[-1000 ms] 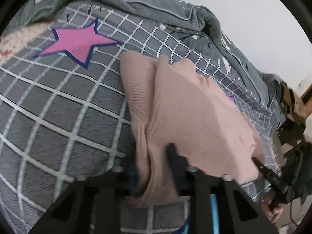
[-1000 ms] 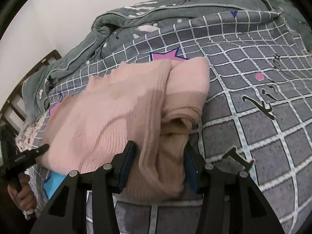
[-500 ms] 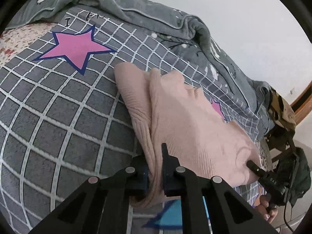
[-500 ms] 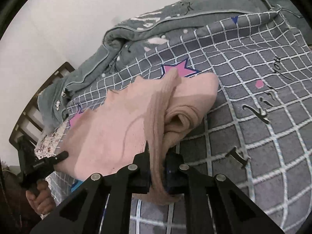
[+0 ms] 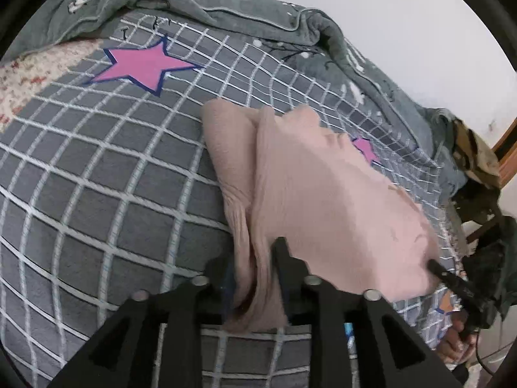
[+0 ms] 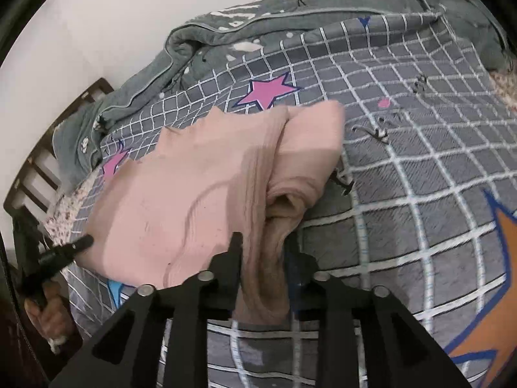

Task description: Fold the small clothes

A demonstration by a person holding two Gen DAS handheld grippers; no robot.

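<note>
A pale pink knit garment (image 5: 323, 194) lies partly folded on the grey checked bedspread (image 5: 113, 194); it also shows in the right wrist view (image 6: 194, 200). My left gripper (image 5: 255, 268) is shut on the garment's near left edge, bunched fabric between its fingers. My right gripper (image 6: 263, 258) is shut on the garment's near right edge, where a rolled fold (image 6: 290, 203) sits. Each gripper shows in the other's view: the right one at the far right (image 5: 452, 284), the left one at the far left (image 6: 58, 252).
A grey rumpled quilt (image 5: 226, 13) lies along the back by the white wall. A wooden bed frame (image 6: 42, 148) stands at the left of the right wrist view. Pink stars (image 5: 145, 64) and an orange star (image 6: 494, 291) are printed on the bedspread.
One second ago both grippers were open around the garment's edges; they have closed on the fabric. Since half a second ago both have shifted slightly while holding the bunched edges.
</note>
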